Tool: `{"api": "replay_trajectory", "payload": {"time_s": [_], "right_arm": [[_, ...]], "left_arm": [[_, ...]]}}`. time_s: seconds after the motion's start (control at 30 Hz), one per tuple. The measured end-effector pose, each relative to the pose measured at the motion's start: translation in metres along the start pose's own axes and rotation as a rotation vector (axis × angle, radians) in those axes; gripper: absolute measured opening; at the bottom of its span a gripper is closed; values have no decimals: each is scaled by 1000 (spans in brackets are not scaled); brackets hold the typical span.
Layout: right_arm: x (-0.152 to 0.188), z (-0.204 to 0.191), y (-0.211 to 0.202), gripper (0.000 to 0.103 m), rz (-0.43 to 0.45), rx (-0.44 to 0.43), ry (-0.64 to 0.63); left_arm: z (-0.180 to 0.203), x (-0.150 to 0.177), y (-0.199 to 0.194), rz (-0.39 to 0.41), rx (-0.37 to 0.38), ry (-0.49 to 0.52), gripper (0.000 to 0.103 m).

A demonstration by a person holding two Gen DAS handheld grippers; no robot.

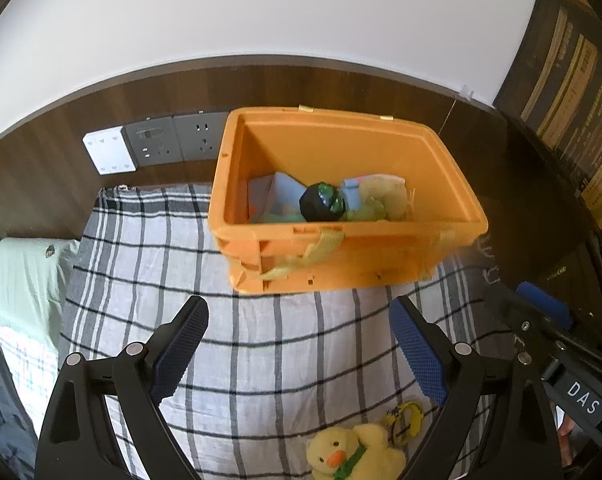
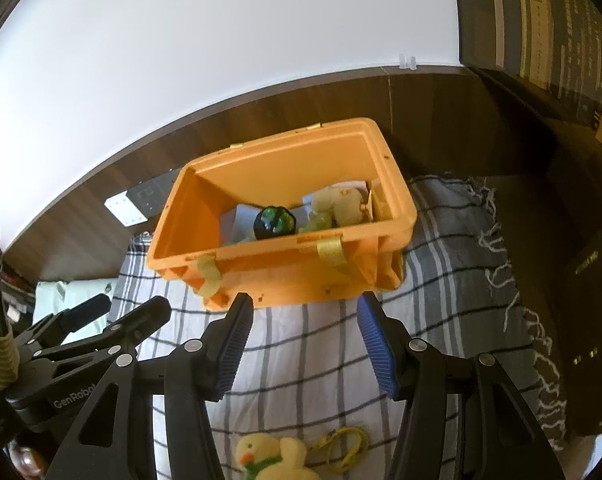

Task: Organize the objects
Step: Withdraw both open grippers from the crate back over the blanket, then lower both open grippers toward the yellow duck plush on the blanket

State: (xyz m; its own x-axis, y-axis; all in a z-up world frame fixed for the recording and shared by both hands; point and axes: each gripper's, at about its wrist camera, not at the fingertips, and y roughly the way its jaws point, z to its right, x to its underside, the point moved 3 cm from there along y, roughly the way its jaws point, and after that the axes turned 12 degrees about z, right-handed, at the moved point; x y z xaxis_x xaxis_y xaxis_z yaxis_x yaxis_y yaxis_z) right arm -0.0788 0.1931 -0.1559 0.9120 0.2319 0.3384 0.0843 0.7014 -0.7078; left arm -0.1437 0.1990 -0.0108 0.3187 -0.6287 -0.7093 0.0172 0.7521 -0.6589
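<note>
An orange plastic bin [image 1: 353,248] [image 2: 285,276] stands on the checked cloth [image 1: 261,360] by the wall. Inside lie a black-and-green toy [image 1: 321,202] [image 2: 273,222], a beige plush [image 1: 385,198] [image 2: 339,204] and blue and green items. A yellow plush duck [image 1: 353,454] [image 2: 273,460] and a yellow keyring [image 1: 405,420] [image 2: 347,446] lie on the cloth near me. My left gripper [image 1: 299,354] is open and empty above the cloth, in front of the bin. My right gripper [image 2: 305,348] is open and empty beside it; the left gripper [image 2: 101,320] shows at its left.
Wall sockets [image 1: 177,140] and a white switch plate [image 1: 109,152] sit on the dark wood panel behind the bin. A bookshelf [image 1: 573,120] rises at the right. Pale green bedding [image 1: 25,276] lies at the left. The cloth's fringe [image 2: 513,280] hangs at the right edge.
</note>
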Motion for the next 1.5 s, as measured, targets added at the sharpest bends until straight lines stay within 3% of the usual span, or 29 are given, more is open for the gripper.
{"api": "replay_trajectory", "payload": {"time_s": [0.77, 1.5], "right_arm": [[40, 33, -23, 54, 33, -12, -72], [85, 71, -12, 54, 62, 18, -78]], "left_arm": [[36, 65, -25, -64, -94, -68, 93], [60, 126, -9, -185, -134, -113, 93]]}}
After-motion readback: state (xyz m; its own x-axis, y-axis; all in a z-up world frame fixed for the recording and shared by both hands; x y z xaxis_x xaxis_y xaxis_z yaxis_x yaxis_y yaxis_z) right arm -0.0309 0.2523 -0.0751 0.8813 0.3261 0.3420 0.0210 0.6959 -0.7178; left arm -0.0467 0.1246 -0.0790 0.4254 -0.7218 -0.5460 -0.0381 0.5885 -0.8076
